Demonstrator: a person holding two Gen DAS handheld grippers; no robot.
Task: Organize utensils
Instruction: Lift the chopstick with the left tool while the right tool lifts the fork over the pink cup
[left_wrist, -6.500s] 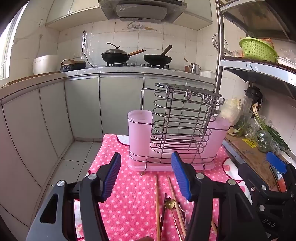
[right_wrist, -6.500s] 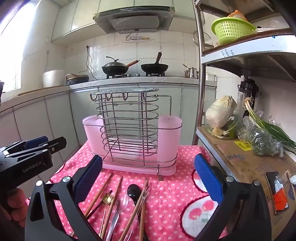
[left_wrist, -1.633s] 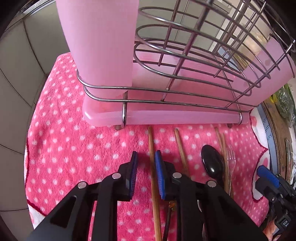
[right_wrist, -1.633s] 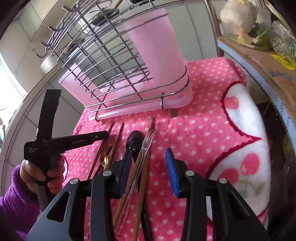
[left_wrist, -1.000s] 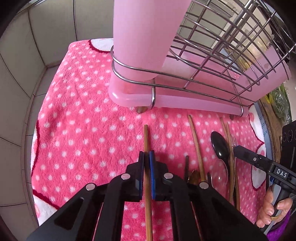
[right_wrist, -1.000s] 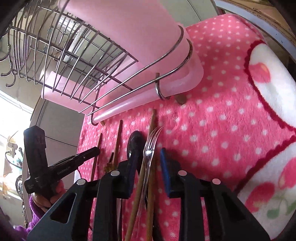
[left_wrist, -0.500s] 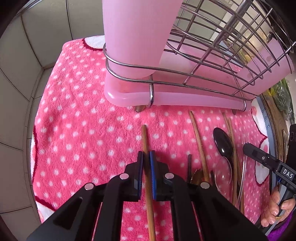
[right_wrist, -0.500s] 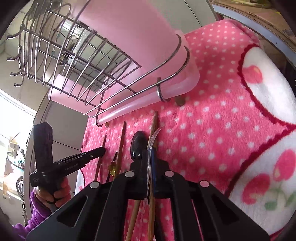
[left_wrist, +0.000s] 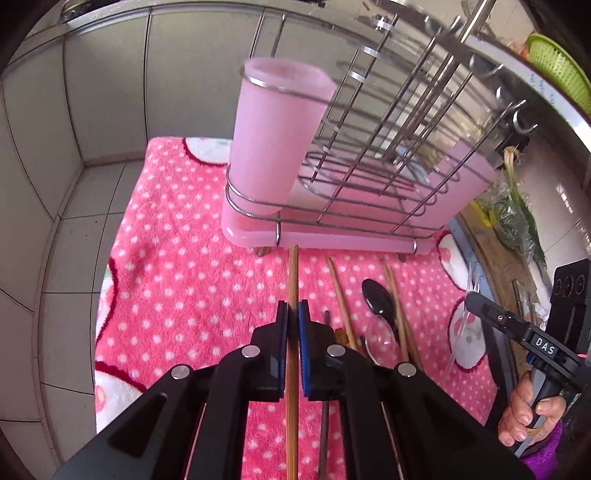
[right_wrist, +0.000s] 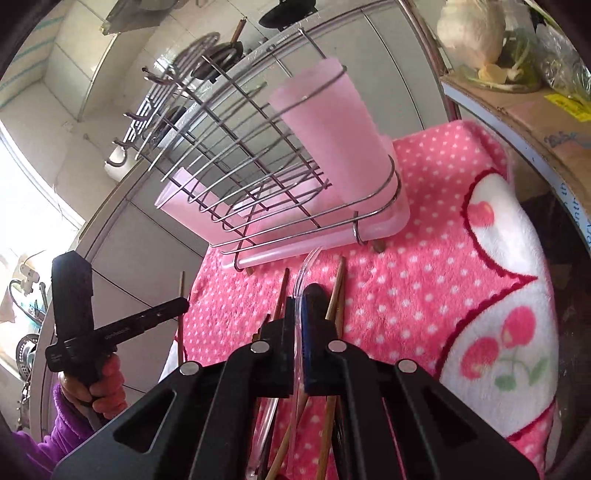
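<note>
Right claw: clear fork visible

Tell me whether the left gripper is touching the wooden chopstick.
Touching. In the left wrist view the left gripper is shut on the wooden chopstick, both blue pads pressed against its sides.
</note>
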